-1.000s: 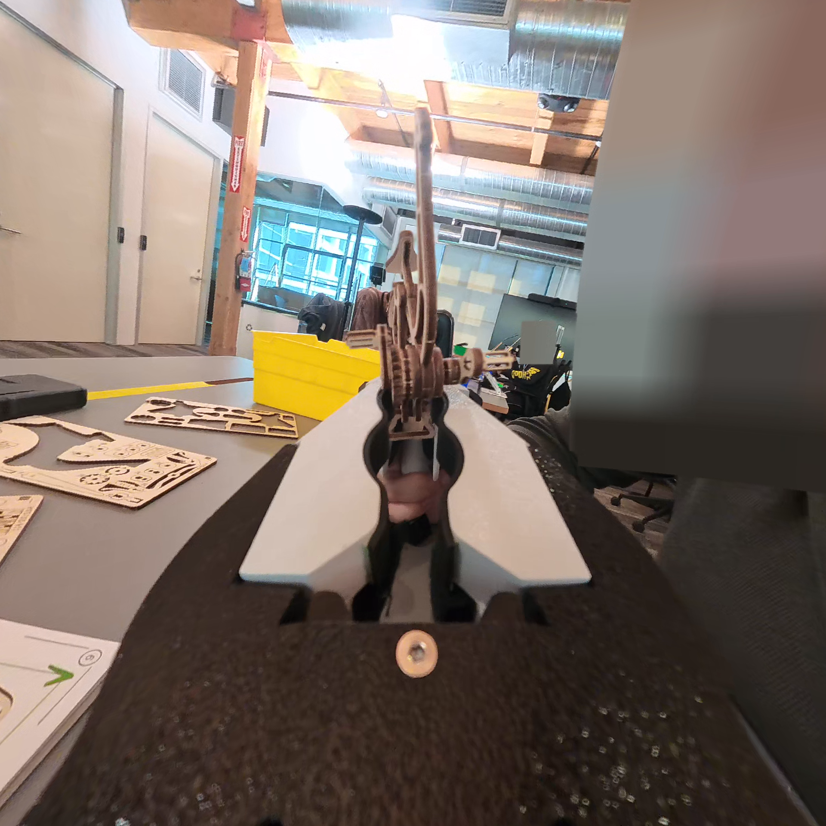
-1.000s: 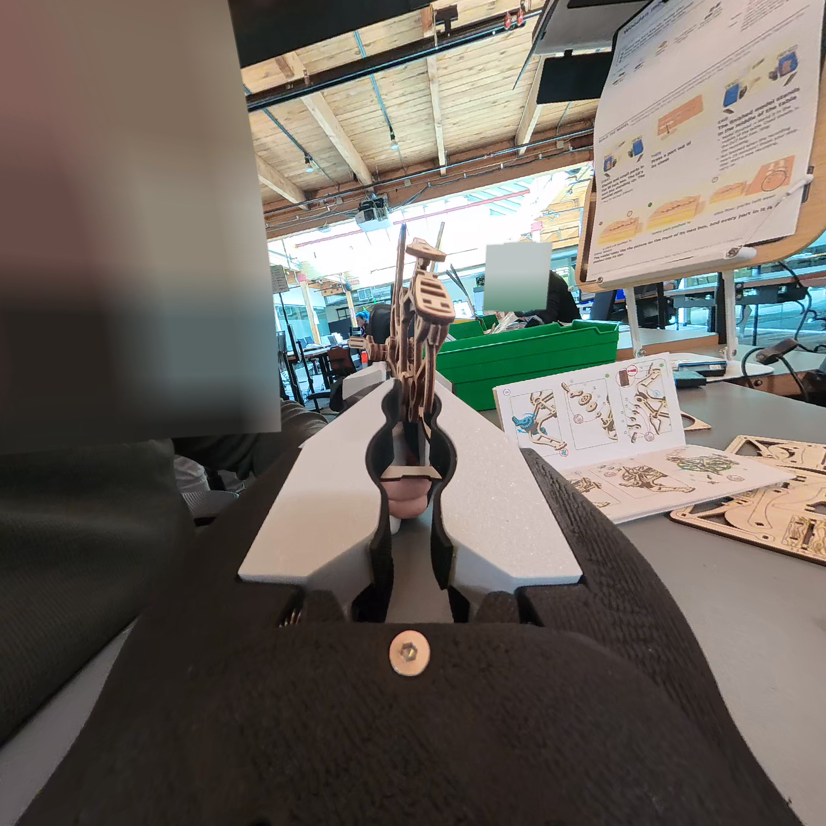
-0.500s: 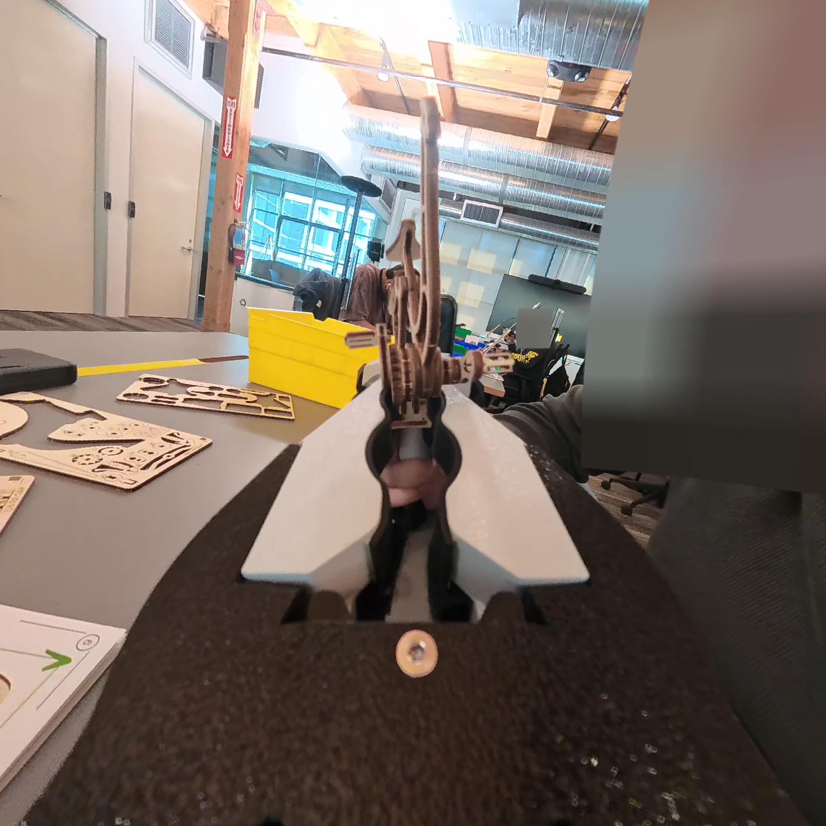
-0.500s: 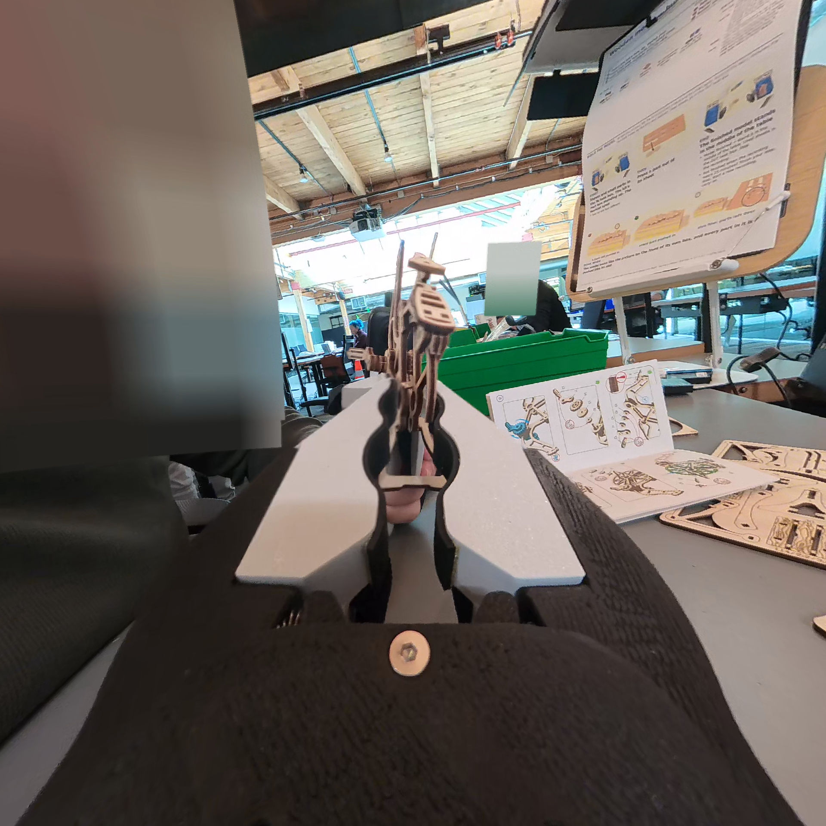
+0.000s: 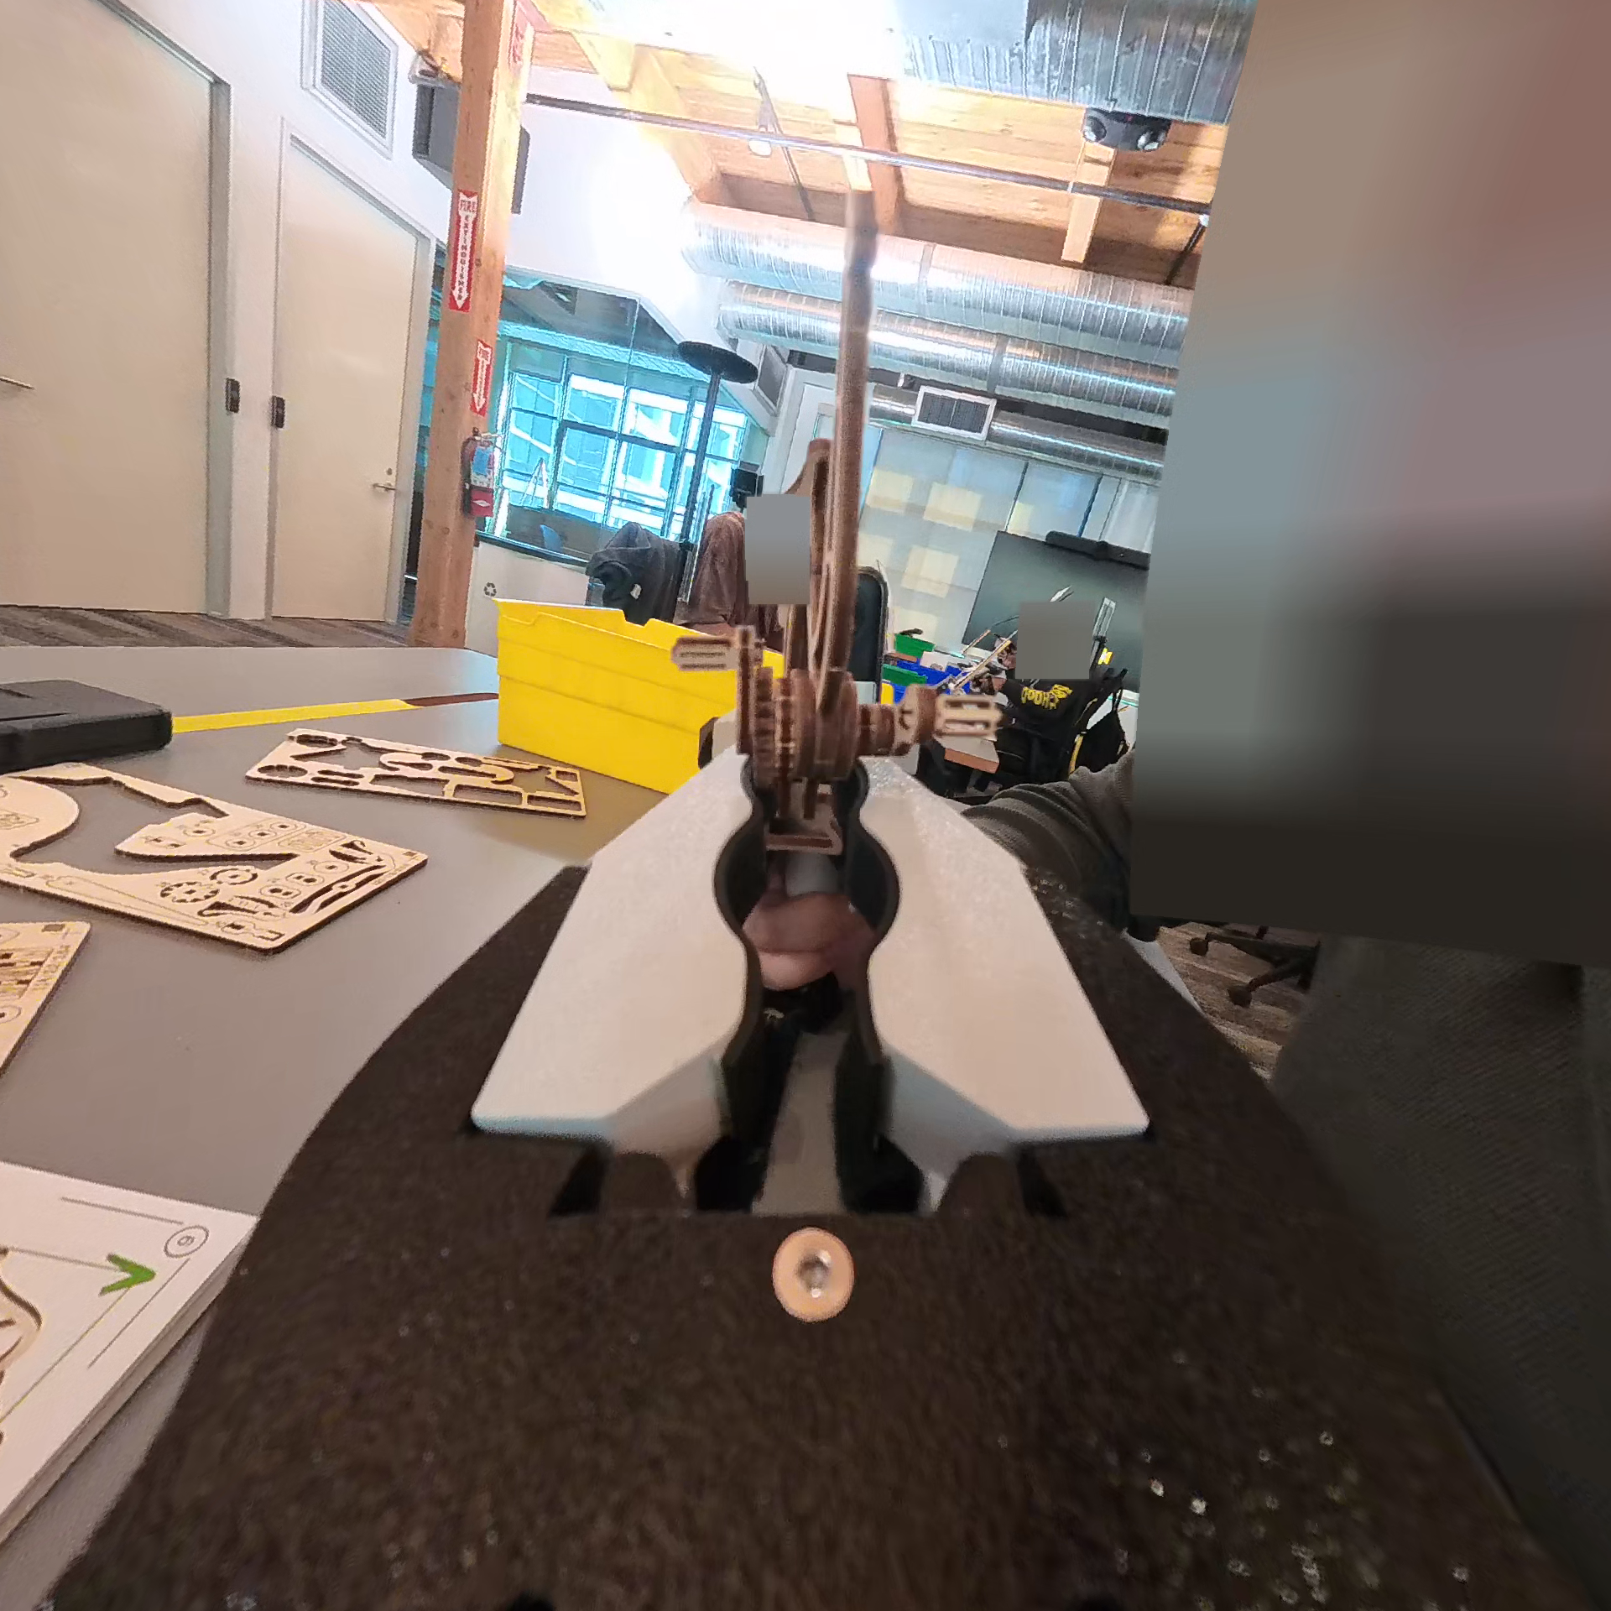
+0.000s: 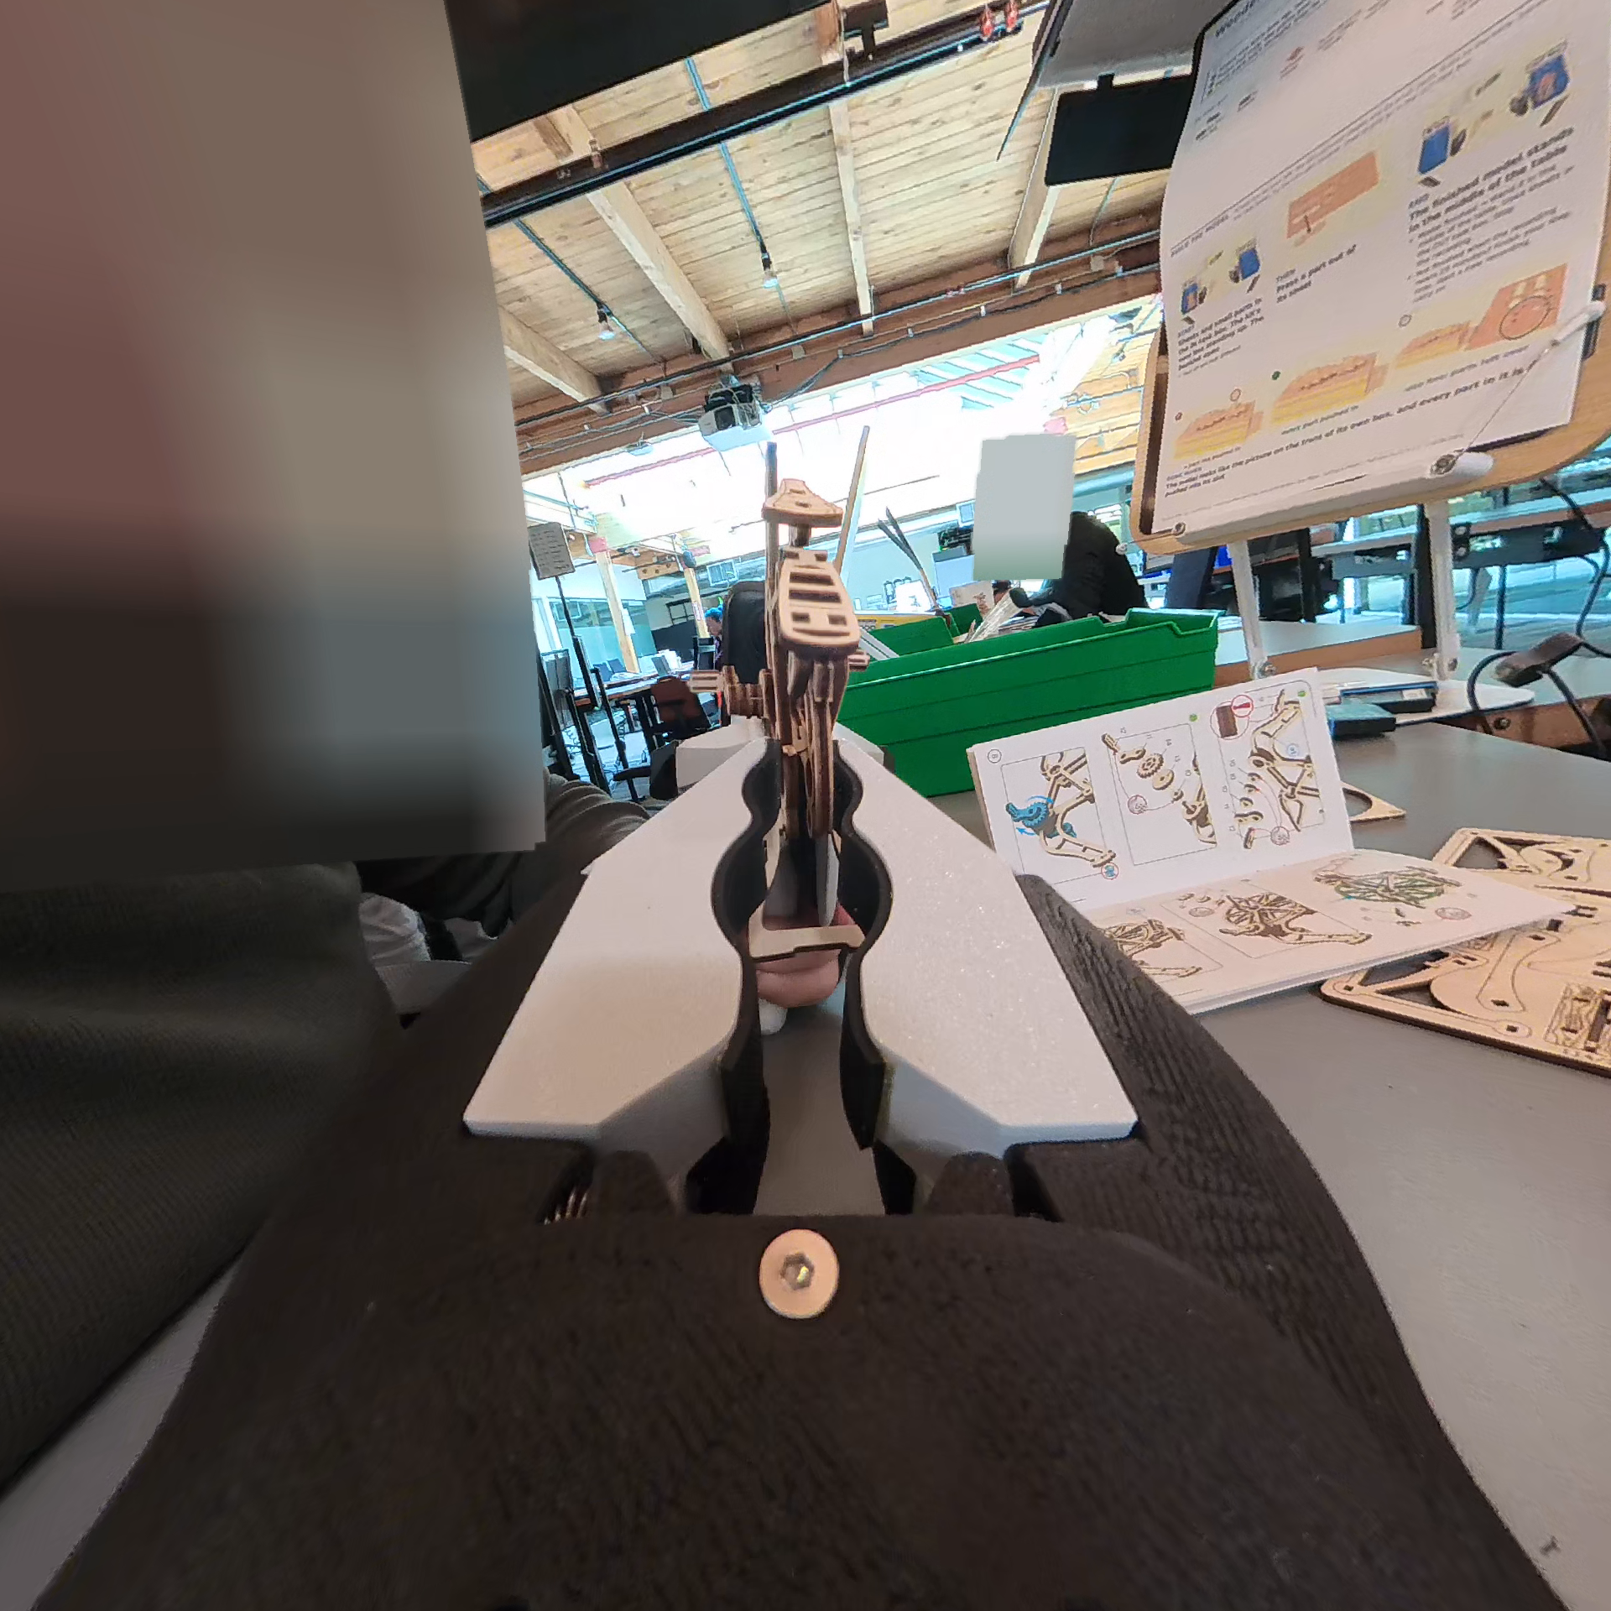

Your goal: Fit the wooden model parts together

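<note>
A partly built wooden model [image 5: 819,697] with gears, side axles and a tall thin upright is held in the air between both grippers. My left gripper [image 5: 802,771] is shut on its lower part. My right gripper [image 6: 802,771] is shut on the same model [image 6: 806,662] from the opposite side, with a flat wooden tab [image 6: 798,937] showing in its gap. Each view shows a bit of the other gripper's white finger behind the model, in the left wrist view [image 5: 713,737] and in the right wrist view [image 6: 706,754]. A person's finger [image 5: 798,950] shows through the gap.
On the grey table [image 5: 261,1046] lie wooden part sheets [image 5: 218,863], a yellow bin [image 5: 601,689], a black case [image 5: 70,723] and a booklet corner [image 5: 78,1290]. The right side has a green bin [image 6: 1029,689], an open instruction booklet [image 6: 1220,837], more sheets [image 6: 1499,959] and an instruction board on a stand [image 6: 1377,261]. The grippers are tip to tip, or close to it. The black case [image 5: 70,723] is about 35 cm from both grippers' fingertips.
Both grippers stay shut on the model. The pair has shifted and tilted slightly, so the background has drifted a little in both views.
</note>
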Available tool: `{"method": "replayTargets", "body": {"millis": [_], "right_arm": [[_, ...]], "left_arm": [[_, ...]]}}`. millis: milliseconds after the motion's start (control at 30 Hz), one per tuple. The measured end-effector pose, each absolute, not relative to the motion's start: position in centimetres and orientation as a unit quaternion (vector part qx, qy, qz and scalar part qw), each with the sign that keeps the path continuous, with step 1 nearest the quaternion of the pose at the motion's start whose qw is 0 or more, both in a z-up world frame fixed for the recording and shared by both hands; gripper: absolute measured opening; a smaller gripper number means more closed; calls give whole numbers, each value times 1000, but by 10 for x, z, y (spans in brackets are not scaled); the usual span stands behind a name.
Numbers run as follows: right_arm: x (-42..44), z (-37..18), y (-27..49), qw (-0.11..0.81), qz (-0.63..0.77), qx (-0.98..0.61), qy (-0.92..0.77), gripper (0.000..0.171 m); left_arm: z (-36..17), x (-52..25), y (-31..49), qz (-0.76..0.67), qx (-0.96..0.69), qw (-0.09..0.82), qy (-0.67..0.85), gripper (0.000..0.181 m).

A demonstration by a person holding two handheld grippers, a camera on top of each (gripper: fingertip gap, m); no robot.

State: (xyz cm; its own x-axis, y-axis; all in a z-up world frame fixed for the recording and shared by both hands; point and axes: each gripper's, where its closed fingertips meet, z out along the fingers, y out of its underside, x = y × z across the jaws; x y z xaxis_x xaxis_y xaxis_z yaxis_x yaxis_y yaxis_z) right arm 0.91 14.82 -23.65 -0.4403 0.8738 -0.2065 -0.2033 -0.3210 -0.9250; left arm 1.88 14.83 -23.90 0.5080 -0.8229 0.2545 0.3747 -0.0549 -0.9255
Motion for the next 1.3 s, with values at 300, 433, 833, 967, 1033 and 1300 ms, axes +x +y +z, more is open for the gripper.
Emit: {"method": "replayTargets", "body": {"millis": [300, 433, 833, 967, 1033, 1300], "right_arm": [[8, -239, 149, 364, 718, -387, -450, 7], [8, -240, 148, 360, 718, -388, -453, 6], [20, -236, 129, 387, 706, -332, -492, 7], [22, -236, 129, 384, 711, -327, -490, 7], [23, -234, 132, 390, 714, -325, -482, 7], [35, -221, 194, 443, 729, -392, -344, 6]], "left_arm": [[-242, 18, 149, -456, -579, 648, 195, 7], [-243, 18, 149, -458, -581, 644, 196, 7], [-238, 30, 129, -455, -548, 655, 252, 9], [-237, 30, 126, -450, -540, 663, 259, 13], [-236, 30, 125, -452, -538, 663, 258, 23], [-217, -38, 133, -515, -497, 690, 108, 58]]}}
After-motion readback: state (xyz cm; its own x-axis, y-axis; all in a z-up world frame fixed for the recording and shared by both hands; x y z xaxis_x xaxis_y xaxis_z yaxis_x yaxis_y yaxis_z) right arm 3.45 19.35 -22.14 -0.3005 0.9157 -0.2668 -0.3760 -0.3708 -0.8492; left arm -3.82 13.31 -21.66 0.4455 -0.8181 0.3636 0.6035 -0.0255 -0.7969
